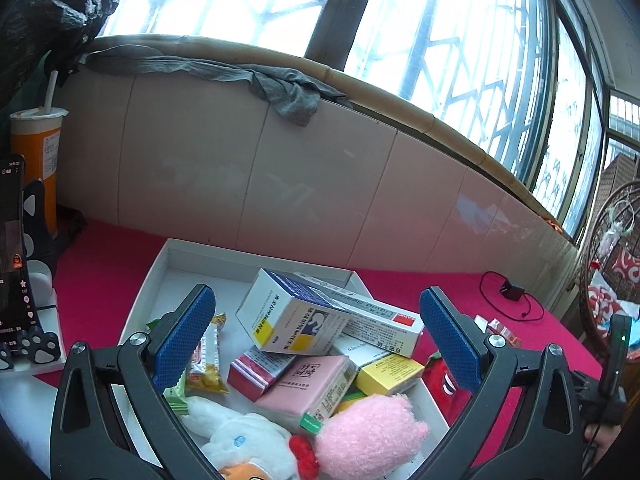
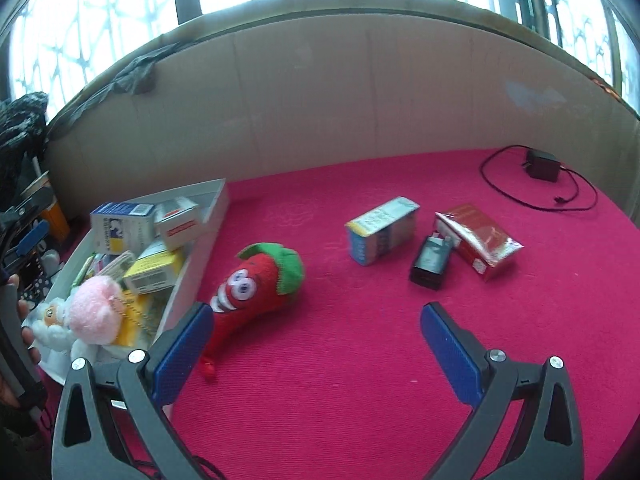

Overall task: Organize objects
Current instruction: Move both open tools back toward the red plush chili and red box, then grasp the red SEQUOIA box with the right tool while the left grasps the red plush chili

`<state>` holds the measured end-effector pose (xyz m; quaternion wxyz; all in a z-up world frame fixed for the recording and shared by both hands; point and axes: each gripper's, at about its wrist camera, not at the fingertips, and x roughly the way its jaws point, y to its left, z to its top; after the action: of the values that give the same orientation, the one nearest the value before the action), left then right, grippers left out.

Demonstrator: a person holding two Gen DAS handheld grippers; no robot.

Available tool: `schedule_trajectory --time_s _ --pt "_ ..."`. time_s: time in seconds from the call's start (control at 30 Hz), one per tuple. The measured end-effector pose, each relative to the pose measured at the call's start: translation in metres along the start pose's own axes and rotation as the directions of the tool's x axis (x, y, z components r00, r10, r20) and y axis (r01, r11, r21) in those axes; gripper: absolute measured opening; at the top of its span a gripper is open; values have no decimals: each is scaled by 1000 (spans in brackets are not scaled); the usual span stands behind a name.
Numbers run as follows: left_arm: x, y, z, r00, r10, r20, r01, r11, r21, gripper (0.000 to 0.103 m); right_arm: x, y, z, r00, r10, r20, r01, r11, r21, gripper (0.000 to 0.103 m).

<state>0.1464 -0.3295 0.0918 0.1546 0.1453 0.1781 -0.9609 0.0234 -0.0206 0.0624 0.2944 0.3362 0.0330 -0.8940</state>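
Observation:
A white tray (image 1: 176,252) on the red cloth holds several medicine boxes, snack packets, a pink plush (image 1: 368,432) and a white plush (image 1: 244,440). My left gripper (image 1: 316,340) is open and empty, hovering over the tray. My right gripper (image 2: 316,356) is open and empty above the red cloth. Ahead of it lie a red chili plush (image 2: 256,280) beside the tray (image 2: 208,240), a blue-and-white box (image 2: 380,236), a small black box (image 2: 432,260) and a red packet (image 2: 476,236).
A tiled wall (image 2: 340,92) under a window bounds the far side. A black adapter with cable (image 2: 542,166) lies at the far right. An orange drink cup (image 1: 38,160) and a phone on a stand (image 1: 12,256) stand left of the tray.

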Motion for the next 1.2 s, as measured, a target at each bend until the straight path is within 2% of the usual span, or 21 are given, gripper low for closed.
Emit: schedule_trajectory --time_s 0.23,0.33,0.5,0.67,0.83,0.93,1.0,1.07,1.2 --pt "7 -25 -10 997 -49 -52 53 995 83 103 2 -80 -4 989 -148 -16 149 982 111 103" --pt "11 -32 -15 994 -71 -80 79 992 99 103 14 -99 3 976 -213 -33 215 974 74 103" --pt "12 -39 -21 991 -95 -91 107 986 130 103 41 -111 23 972 -227 -64 226 974 -34 103" --pt "17 -46 -26 982 -138 -126 157 976 154 103 68 -106 33 979 -163 -123 146 980 -133 97" --pt "15 -59 -30 956 -241 -169 263 957 122 103 90 -102 42 973 -175 -152 142 968 -205 93" --pt "22 -73 -37 950 -218 -224 256 954 157 103 104 -108 47 971 -140 -196 103 977 -186 87" --pt "27 -85 -41 940 -212 -269 263 950 170 103 108 -112 49 972 -90 -219 56 986 -157 82" --pt "31 -100 -44 926 -218 -308 282 942 182 103 107 -112 48 973 -80 -219 47 987 -153 80" --pt "39 -142 -52 915 -179 -361 295 908 297 103 104 -104 45 977 -45 -207 6 983 -186 58"
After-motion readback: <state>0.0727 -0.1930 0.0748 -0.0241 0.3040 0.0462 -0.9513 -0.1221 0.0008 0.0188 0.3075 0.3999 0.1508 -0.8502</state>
